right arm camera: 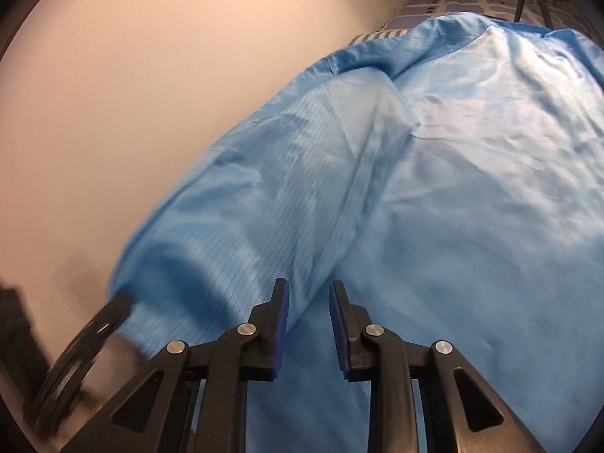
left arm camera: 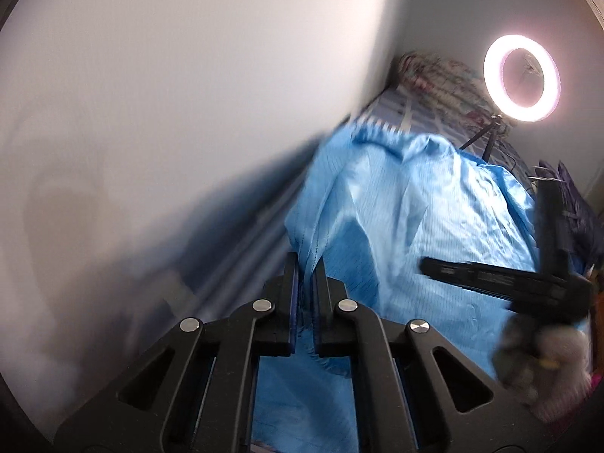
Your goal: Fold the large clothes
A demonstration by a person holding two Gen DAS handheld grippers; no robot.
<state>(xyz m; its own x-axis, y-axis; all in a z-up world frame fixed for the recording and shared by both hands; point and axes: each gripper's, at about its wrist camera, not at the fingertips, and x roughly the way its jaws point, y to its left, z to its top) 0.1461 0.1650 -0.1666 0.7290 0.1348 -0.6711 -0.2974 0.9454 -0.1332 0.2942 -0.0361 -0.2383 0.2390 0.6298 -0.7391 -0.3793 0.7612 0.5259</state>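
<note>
Fingers [left arm camera: 290, 283] pinch blue garment [left arm camera: 415, 207] beside white wall [left arm camera: 188, 75].

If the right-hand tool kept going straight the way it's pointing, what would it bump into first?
Most likely the shiny light-blue pinstriped garment spread just beyond it. The right tool has its jaws apart with nothing pinched between them, and blue cloth fills the view straight ahead. Depth is hard to judge, but nothing else shows in between.

Bedroom: patterned bedsheet [left arm camera: 400, 107], bundled quilt [left arm camera: 438, 75]
</note>
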